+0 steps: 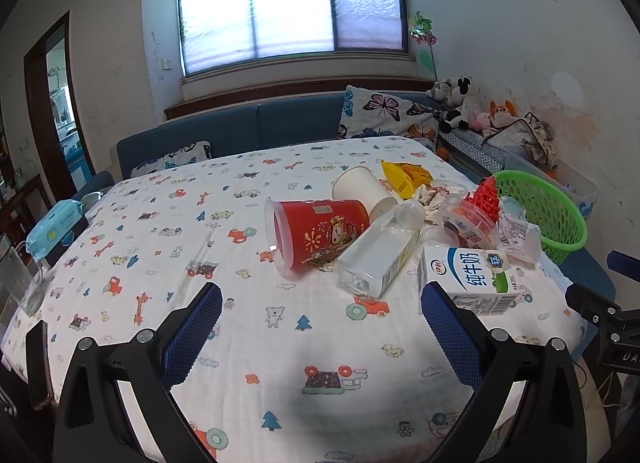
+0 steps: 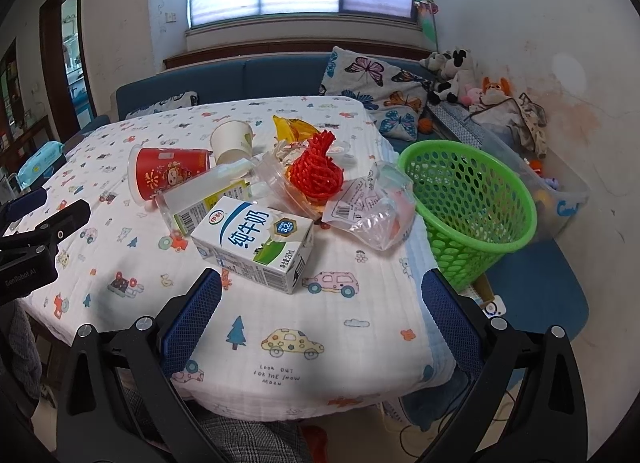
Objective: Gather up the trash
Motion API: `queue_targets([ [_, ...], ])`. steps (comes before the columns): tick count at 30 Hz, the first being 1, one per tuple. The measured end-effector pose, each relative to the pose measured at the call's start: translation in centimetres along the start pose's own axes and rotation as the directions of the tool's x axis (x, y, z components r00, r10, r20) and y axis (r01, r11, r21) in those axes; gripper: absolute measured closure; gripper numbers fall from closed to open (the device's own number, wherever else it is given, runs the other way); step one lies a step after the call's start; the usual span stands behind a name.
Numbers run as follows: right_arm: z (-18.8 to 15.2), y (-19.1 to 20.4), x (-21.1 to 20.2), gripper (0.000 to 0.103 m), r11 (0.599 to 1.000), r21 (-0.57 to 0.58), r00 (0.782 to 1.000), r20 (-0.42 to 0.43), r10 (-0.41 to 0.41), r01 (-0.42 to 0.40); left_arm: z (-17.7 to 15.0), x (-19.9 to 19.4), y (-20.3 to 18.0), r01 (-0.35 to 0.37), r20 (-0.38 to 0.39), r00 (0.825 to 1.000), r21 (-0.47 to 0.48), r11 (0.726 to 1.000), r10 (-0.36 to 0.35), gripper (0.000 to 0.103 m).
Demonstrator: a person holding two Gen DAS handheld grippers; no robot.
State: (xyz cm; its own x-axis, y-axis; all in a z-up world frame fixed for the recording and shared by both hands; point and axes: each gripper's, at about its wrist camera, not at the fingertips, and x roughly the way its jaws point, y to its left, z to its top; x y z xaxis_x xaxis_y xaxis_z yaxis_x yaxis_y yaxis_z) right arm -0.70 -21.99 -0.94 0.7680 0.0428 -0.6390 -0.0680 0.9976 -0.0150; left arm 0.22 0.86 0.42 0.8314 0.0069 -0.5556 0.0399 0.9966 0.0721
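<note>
Both tongs agape, milk carton [image 2: 253,243] flat, lengthwise toward basket [image 2: 472,199]

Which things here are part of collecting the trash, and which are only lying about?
For the job:
milk carton
clear bottle
red cup
paper cup
green basket

Lying about:
wipes pack
butterfly pillow
plush toys

A blue sofa [image 1: 280,119] is sitting behind the table [image 1: 160,223], a butterfly pillow [image 1: 384,111] and stuffed toys [image 1: 456,99] are resting at the sofa's right end, and a window [image 1: 292,3] is glowing above it.
</note>
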Motion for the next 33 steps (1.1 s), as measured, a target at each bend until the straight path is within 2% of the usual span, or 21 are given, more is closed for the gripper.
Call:
queue_targets([
  [25,0.0,0.0,0.6,0.004,1.0,0.004,1.0,-0.009,0.005,-0.005,0.1,1.1,-0.1,-0.004,-0.016,1.0,0.006,1.0,0.004,0.006],
  [33,0.1,-0.1,1.9,0.004,1.0,0.001,1.0,-0.018,0.021,-0.021,0.2,1.6,-0.1,-0.003,-0.022,1.0,0.008,1.0,0.003,0.006],
])
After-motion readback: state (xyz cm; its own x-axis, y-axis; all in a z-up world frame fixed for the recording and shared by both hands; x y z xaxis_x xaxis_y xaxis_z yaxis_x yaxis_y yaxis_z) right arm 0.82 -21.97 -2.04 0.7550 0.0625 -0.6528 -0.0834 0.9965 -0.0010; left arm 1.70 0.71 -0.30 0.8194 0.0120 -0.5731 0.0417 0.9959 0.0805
